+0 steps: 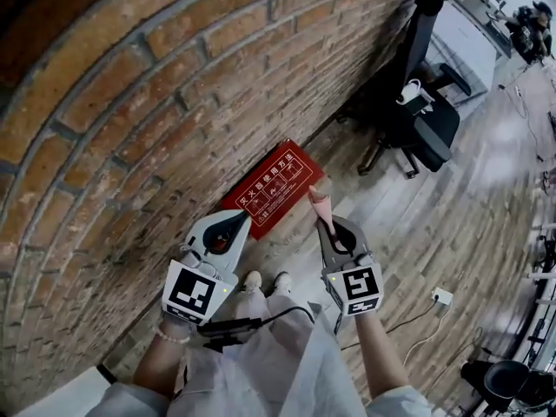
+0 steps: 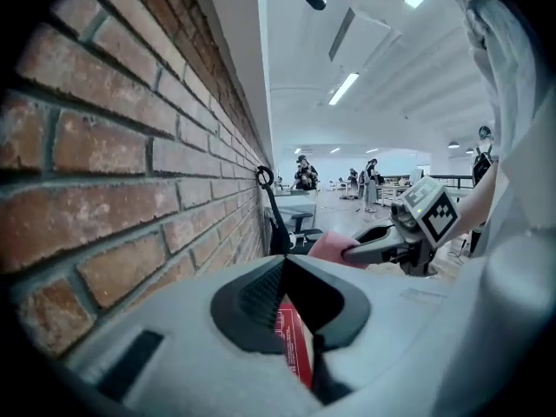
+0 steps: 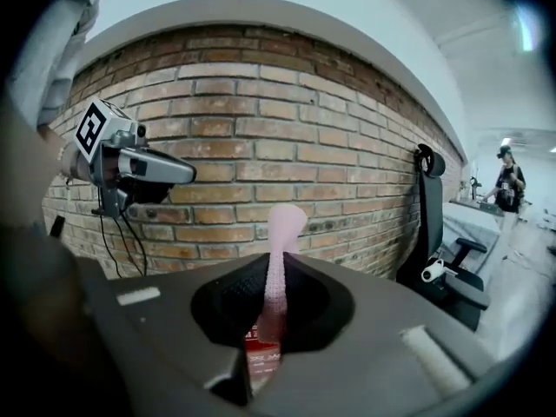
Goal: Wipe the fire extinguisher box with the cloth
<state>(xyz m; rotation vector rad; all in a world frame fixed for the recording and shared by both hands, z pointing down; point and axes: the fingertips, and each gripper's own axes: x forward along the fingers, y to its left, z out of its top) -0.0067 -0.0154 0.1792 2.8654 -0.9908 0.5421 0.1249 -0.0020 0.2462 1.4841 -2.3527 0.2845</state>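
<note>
- The right gripper has its jaws closed on a soft pink cloth. The right gripper view shows the cloth pinched between the pads, with a rolled end standing up past the tips.
- The left gripper has its jaws brought together at the tips, with nothing between them.
- The flat red fire extinguisher box with white print sits low at the foot of the wall, its printed face turned towards the head camera.
- Both grippers hang above the near end of the box, the left one nearer the wall and the right one on the room side. In each gripper view the box shows only through the gap behind the jaws.
- In the head view the cloth's end falls just beside the box's right corner; I cannot tell whether they touch.
- The red-brown brick wall with grey mortar fills the left side of the head view, and the pale plank floor runs off to the right.
- A black office chair stands further along the wall, well apart from the box.
- A small white socket block with a cable lies on the floor to the right.
- The person's pale shoes stand near the box's near end.
- The floor on the box's room side is open.
</note>
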